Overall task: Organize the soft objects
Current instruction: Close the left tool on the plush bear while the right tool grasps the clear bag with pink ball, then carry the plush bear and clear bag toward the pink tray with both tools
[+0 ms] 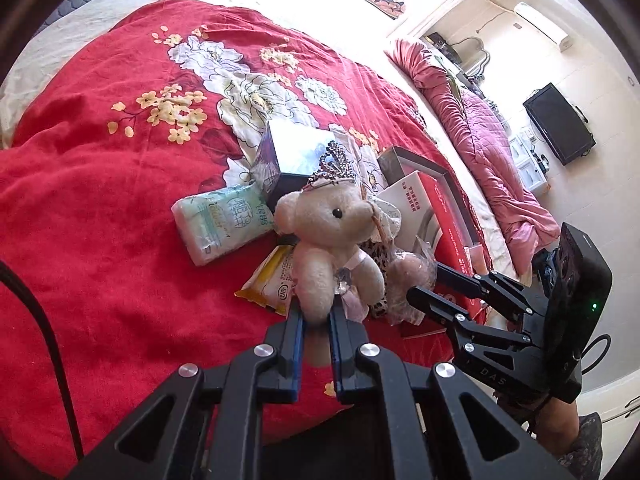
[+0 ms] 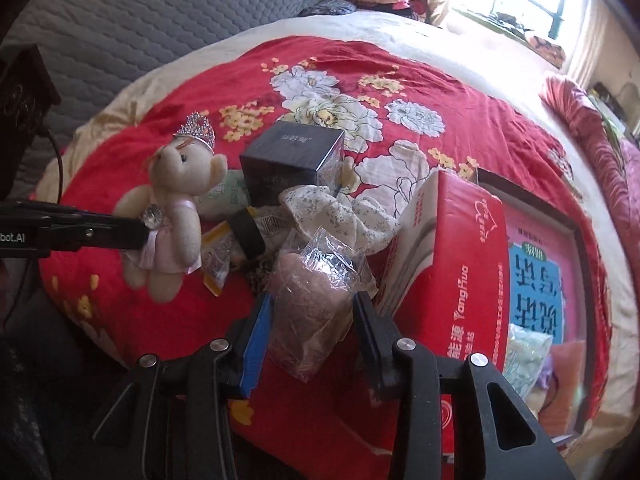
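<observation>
A cream teddy bear (image 1: 332, 240) with a silver crown and pink dress is held above the red floral bedspread (image 1: 100, 208). My left gripper (image 1: 316, 312) is shut on the bear's leg; the bear (image 2: 176, 200) also shows at the left of the right wrist view, with the left gripper (image 2: 140, 232) on it. My right gripper (image 2: 312, 308) is open, its fingers on either side of a brown plush in a clear plastic bag (image 2: 316, 300), which also shows in the left wrist view (image 1: 408, 280) beside the right gripper (image 1: 428, 288).
A tissue pack (image 1: 220, 220), a dark cube box (image 2: 296, 160), a yellow snack packet (image 1: 268, 284) and a floral cloth (image 2: 340, 216) lie in a pile. An open red box (image 2: 464, 256) holding soft items sits at the right. A pink quilt (image 1: 480, 140) lies beyond.
</observation>
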The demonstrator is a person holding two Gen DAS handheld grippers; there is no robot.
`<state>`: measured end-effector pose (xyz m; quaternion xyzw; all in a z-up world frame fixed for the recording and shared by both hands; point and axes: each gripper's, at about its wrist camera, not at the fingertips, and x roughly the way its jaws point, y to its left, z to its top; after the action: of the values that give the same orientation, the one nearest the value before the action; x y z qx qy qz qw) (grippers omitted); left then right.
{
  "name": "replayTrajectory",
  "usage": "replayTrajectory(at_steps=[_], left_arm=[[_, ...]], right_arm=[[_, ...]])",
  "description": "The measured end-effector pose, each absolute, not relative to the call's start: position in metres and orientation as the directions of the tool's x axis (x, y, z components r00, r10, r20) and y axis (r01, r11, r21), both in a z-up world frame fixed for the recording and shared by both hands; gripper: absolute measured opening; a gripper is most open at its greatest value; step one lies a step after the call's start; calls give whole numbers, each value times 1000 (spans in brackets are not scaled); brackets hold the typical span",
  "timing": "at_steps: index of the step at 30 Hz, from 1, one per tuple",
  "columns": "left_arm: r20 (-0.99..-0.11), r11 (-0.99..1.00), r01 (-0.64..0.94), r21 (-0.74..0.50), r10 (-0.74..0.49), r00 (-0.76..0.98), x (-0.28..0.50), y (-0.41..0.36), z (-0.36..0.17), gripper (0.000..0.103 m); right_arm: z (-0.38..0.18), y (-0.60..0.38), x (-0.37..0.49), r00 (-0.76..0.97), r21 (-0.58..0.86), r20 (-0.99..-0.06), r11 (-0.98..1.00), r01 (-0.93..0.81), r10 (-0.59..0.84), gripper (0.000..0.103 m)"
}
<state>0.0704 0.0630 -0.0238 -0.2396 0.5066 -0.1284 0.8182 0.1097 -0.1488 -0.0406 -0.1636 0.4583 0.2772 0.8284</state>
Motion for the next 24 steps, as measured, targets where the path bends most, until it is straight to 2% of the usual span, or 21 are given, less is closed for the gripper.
replayTrajectory(at_steps=[14, 24], left_arm=[[-750, 880, 50, -472, -430, 503, 69, 30, 22, 11], [-731, 883, 163, -441, -458, 505, 81, -33, 56, 11]], right_arm=[[14, -180, 91, 535, 26, -761, 841, -540, 367, 42], [45, -235, 83, 624, 48, -702, 897, -439, 343, 42]])
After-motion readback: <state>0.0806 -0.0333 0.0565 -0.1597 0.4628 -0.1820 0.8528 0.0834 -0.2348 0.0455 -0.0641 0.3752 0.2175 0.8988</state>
